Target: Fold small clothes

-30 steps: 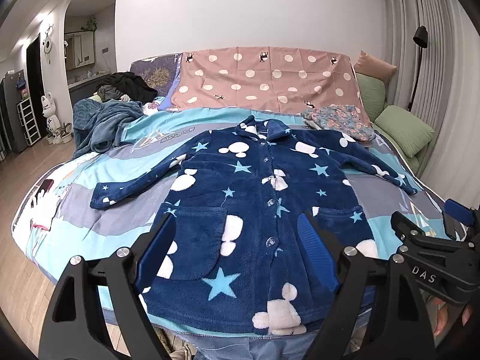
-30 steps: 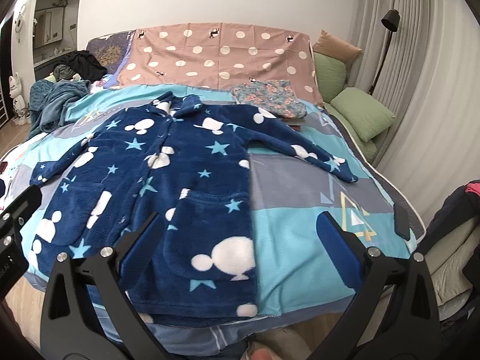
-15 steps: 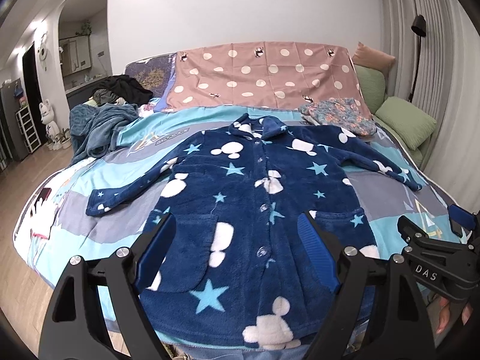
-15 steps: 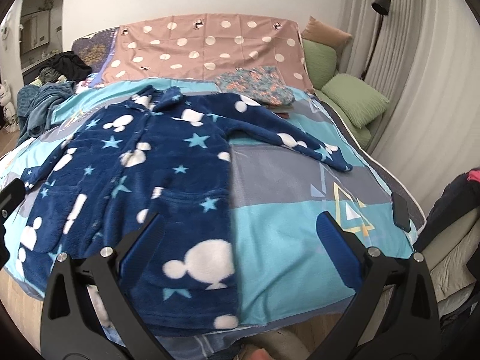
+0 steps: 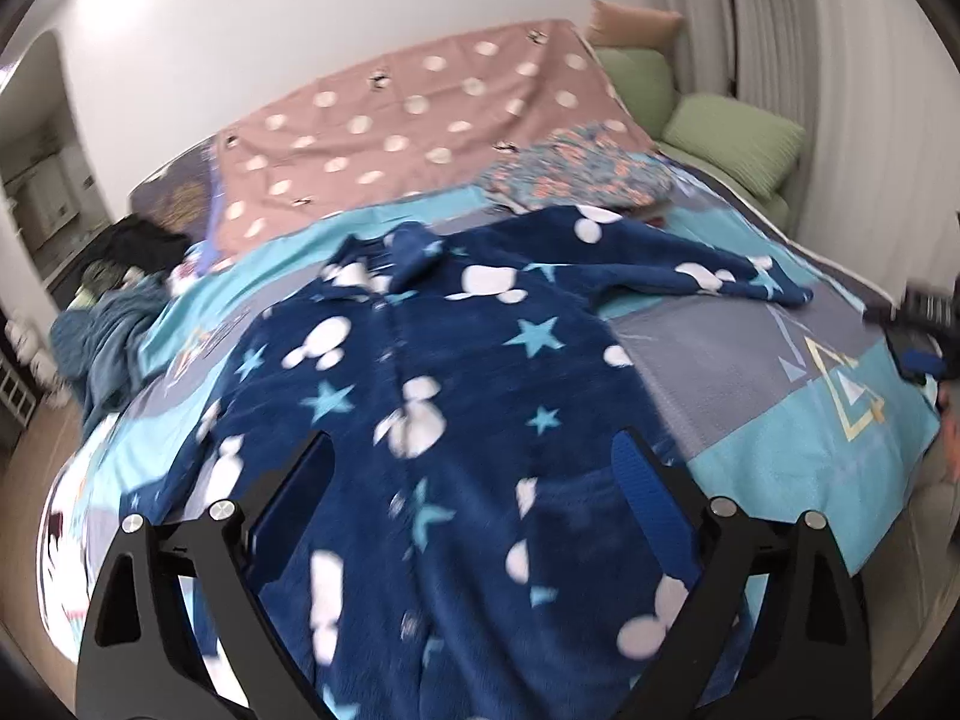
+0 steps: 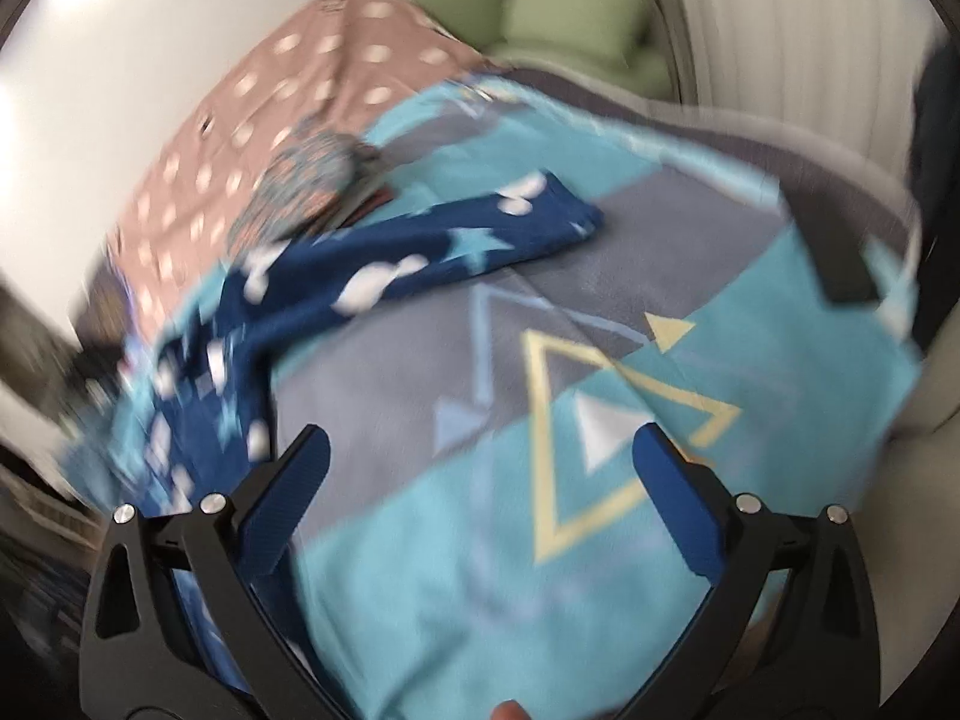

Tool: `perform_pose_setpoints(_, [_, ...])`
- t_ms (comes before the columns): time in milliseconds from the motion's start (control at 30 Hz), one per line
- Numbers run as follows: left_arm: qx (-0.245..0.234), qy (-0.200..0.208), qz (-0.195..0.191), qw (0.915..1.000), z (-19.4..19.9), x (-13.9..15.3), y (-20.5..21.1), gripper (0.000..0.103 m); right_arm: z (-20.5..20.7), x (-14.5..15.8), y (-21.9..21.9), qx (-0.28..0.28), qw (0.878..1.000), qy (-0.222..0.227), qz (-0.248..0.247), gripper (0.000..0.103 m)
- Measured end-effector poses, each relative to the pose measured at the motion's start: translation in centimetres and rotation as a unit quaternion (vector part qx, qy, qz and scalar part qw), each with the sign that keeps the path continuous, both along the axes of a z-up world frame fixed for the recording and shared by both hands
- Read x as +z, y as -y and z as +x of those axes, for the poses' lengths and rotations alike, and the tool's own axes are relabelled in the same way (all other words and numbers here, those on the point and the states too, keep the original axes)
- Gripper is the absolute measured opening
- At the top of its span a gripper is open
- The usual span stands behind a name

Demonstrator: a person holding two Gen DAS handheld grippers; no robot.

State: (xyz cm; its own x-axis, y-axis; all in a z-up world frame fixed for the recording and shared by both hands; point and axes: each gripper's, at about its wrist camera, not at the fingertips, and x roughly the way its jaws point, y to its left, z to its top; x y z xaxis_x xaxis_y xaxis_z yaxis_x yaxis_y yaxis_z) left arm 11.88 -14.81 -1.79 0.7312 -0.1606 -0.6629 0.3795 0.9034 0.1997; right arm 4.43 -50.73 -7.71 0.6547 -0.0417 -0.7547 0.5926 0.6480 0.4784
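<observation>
Fingers (image 5: 651, 489) of both grippers spread wide and empty above the bed (image 5: 750, 468), where the robe (image 5: 456, 396) lies flat, wholly unfolded, sleeves out.

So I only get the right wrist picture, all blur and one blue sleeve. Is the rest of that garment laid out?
Observer: Yes. The blue robe lies spread out, front up, on the bed.
Operator: And the other fingers, holding anything?
Observer: No. The left gripper is open over the robe's lower half, its fingers have just been opening wider, and nothing is gripped.
Operator: Anything else lying there?
Observer: A crumpled teal blanket at the bed's left edge.
</observation>
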Motion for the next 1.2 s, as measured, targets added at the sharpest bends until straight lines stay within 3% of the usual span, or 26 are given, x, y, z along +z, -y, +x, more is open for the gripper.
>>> perform_pose_setpoints(167, [-0.019, -0.027, 0.010, 0.9994, 4.0, -1.2, 2.2, 0.094, 4.0, -5.2, 10.0, -0.048, 0.987, 0.029, 0.152, 0.101])
perform_pose_setpoints(233, [-0.018, -0.039, 0.007, 0.9991, 5.7, -1.7, 2.8, 0.094, 6.0, -7.5, 12.7, -0.072, 0.977, 0.027, 0.199, 0.095])
perform_pose_setpoints(400, [-0.019, -0.059, 0.006, 0.9980, 8.3, -2.7, 4.0, 0.094, 10.3, -11.8, 15.5, -0.099, 0.964, -0.003, 0.248, 0.083])
perform_pose_setpoints(567, [-0.041, -0.077, 0.007, 0.9961, 9.7, -3.0, 5.6, 0.094, 12.6, -12.3, 16.6, -0.124, 0.964, 0.009, 0.234, 0.082])
perform_pose_setpoints(600, [-0.051, -0.083, 0.007, 0.9952, 10.0, -3.0, 6.1, 0.094, 13.0, -12.4, 16.5, -0.121, 0.965, 0.012, 0.231, 0.073])
perform_pose_setpoints(633, [-0.067, -0.088, 0.007, 0.9938, 10.2, -2.7, 6.7, 0.094, 13.5, -12.4, 16.3, -0.116, 0.966, 0.018, 0.229, 0.053])
perform_pose_setpoints(733, [-0.109, -0.090, 0.009, 0.9899, 11.0, -1.7, 8.7, 0.094, 13.7, -13.1, 16.1, -0.120, 0.968, 0.023, 0.218, 0.018])
perform_pose_setpoints(833, [-0.146, -0.098, -0.016, 0.9842, 12.7, -0.2, 11.6, 0.094, 13.7, -11.6, 14.8, -0.099, 0.982, 0.044, 0.153, 0.009])
perform_pose_setpoints(900, [-0.179, -0.123, -0.045, 0.9751, 14.2, 0.6, 14.0, 0.094, 14.2, -8.9, 12.9, -0.071, 0.995, 0.056, 0.049, 0.008])
perform_pose_setpoints(967, [-0.208, -0.181, -0.081, 0.9578, 16.6, 1.0, 17.4, 0.094, 14.4, -5.5, 9.7, -0.034, 0.994, 0.070, -0.076, 0.008])
perform_pose_setpoints(1033, [-0.211, -0.210, -0.112, 0.9481, 18.1, 0.9, 19.7, 0.094, 14.3, -3.0, 6.3, 0.007, 0.982, 0.092, -0.164, 0.008])
perform_pose_setpoints(1100, [-0.215, -0.246, -0.131, 0.9358, 19.6, 0.2, 22.3, 0.094, 14.4, -1.4, 3.5, 0.033, 0.968, 0.085, -0.234, 0.008])
perform_pose_setpoints(1200, [-0.224, -0.315, -0.148, 0.9103, 21.0, -1.5, 24.9, 0.094, 15.1, -0.4, -1.2, 0.086, 0.932, 0.061, -0.346, 0.008])
